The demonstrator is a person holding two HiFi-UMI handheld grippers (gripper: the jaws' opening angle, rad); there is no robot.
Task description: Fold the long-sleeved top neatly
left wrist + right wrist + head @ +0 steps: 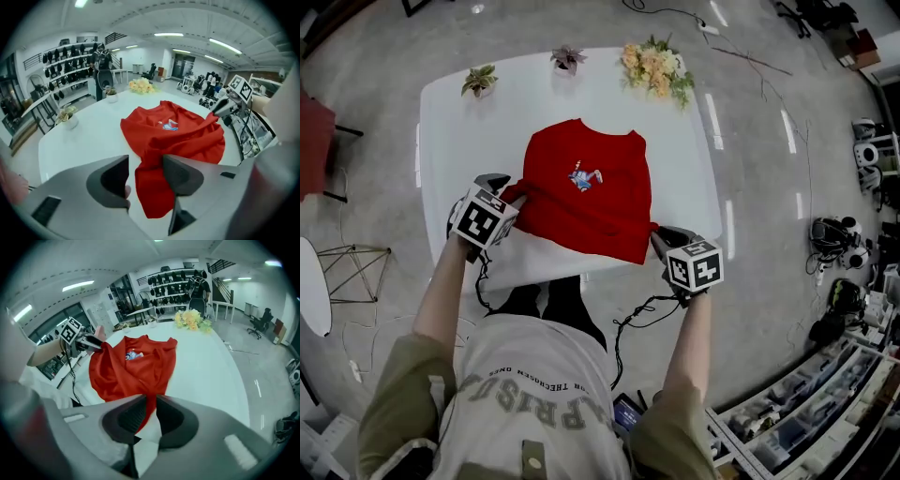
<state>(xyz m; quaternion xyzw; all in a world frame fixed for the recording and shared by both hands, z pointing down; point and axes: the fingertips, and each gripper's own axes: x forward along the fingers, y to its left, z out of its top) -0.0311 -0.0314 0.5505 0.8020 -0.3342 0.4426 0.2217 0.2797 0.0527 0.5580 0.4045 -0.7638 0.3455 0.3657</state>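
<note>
red top point(586, 192), small chest print point(584, 177), illegible

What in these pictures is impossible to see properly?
Sleeves of the red top: lost in the bunched cloth, every view.
The chest print: too small to read in any view.
Jaws of the left gripper: head view, hidden under its marker cube.
Dark items on the shelves: left gripper view, too small to name.

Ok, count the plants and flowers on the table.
3, all along the far edge of the table: a green plant at the left, a pinkish plant in the middle, a bunch of flowers at the right. None looks hidden.
</note>
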